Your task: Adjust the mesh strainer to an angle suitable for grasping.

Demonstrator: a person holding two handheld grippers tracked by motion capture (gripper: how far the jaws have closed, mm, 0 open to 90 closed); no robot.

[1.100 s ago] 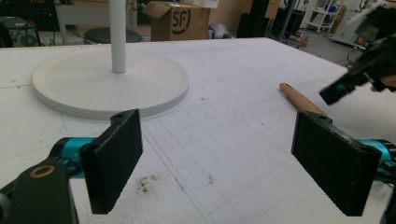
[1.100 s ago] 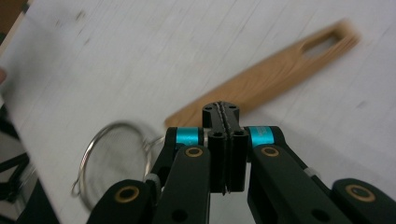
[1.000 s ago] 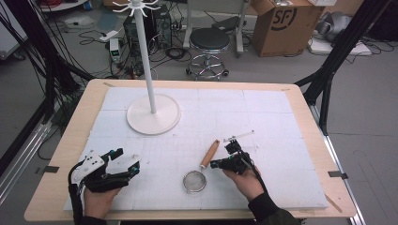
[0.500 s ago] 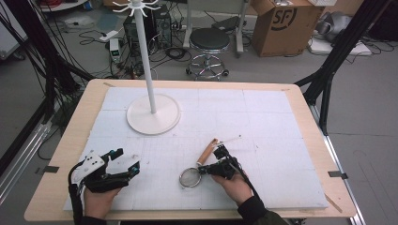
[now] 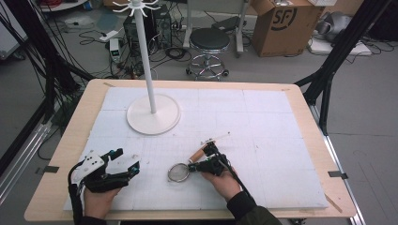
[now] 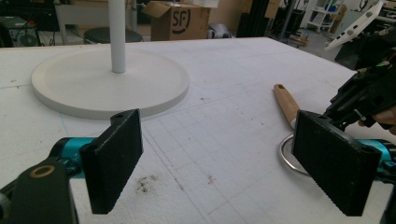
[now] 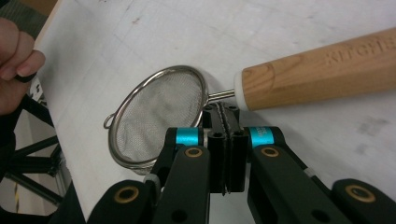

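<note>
Table wood-edged, covered by white gridded foam sheet, faint stains on it. White stand with round flat base and thin upright pole sits on the sheet, well beyond the left gripper and off to that gripper's far side from the right gripper; left gripper view shows the base ahead between and past its jaws. Hooks at pole top in high view.

Left gripper held in a hand at near left of the sheet, jaws spread wide apart, nothing between them, bare foam under them. Grey plate on top of it.

Right gripper held by the other hand, dark sleeve, cable trailing back over the wrist. Its jaws are pressed flat together, pads touching, gripping nothing that can be seen; tips sit right at the strainer, just at the thin metal neck between mesh bowl and handle, touching or just over it, can't tell which.

Strainer: small round metal mesh bowl, little loop on rim, lies on foam just ahead of the right gripper tips, between the two grippers, nearer the right one. Wooden handle with white collar runs off sideways from the tips, engraved lettering partly legible. Left gripper view shows handle and ring rim beside its right-hand jaw, apart from it.
</note>
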